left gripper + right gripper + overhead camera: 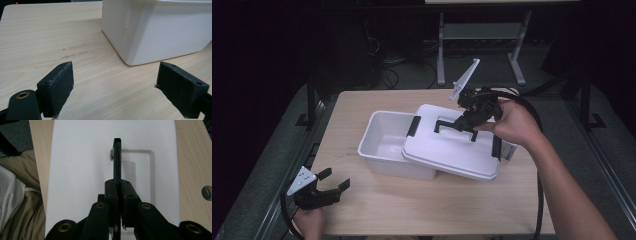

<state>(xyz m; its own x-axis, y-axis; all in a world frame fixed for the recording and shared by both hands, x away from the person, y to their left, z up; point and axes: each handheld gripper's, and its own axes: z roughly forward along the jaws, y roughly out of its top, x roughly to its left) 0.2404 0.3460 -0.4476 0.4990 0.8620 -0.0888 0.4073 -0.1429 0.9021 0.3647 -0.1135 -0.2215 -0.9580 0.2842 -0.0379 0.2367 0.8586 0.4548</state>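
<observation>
A white plastic box (382, 142) stands in the middle of the wooden table (377, 210). Its white lid (452, 147) lies askew over the box's right part, leaving the left part uncovered. My right gripper (467, 121) is shut on the lid's black handle (455, 127). In the right gripper view the pads (111, 192) of that gripper (119, 187) pinch the thin handle (117, 157) above the lid (80, 165). My left gripper (335, 179) rests open at the table's front left corner. In its own view the left gripper (115, 85) holds nothing, and the box's corner (155, 32) stands ahead.
Black latches sit on the lid's left end (413, 126) and right end (497, 147). A metal stand (482, 35) is on the floor behind the table. Beige cloth (17, 202) lies past the table edge, and a round fitting (207, 192) sits in the tabletop.
</observation>
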